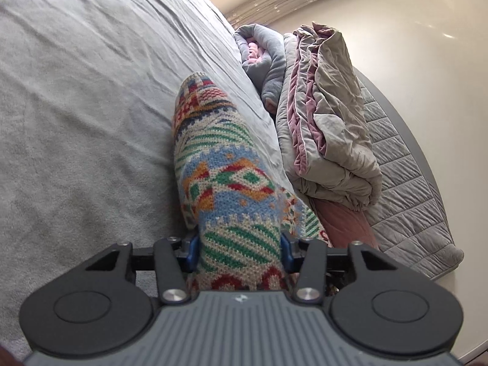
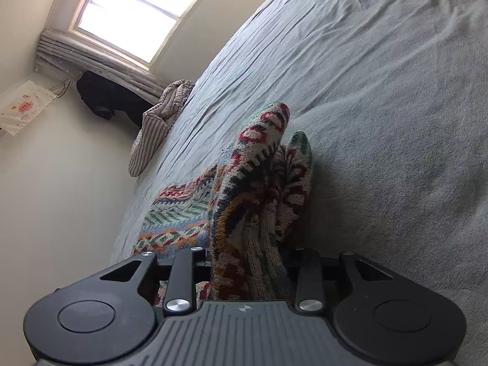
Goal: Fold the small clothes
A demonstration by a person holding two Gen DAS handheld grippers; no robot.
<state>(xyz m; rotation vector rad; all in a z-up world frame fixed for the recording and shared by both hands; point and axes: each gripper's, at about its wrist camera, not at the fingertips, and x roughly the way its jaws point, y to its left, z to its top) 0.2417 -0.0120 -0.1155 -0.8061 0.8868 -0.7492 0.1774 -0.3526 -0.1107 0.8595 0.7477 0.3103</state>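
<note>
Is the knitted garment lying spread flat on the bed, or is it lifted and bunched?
Lifted and bunched: the left tool and right tool each clamp gathered folds of the knitted garment above the bed.

Right tongs (image 2: 248, 262) clamped on bunched patterned knit garment (image 2: 262, 189); garment trails ahead and left over grey bed sheet (image 2: 381, 97). Striped cloth (image 2: 158, 122) far ahead-left at bed edge.

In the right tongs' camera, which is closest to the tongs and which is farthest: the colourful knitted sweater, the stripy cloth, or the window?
1. Colourful patterned knitted sweater: nearest, bunched right between the right tongs.
2. Brown-and-white striped cloth: farther, draped over the grey bed's left edge.
3. Bright window: farthest, on the wall at upper left, beyond the bed.
</note>
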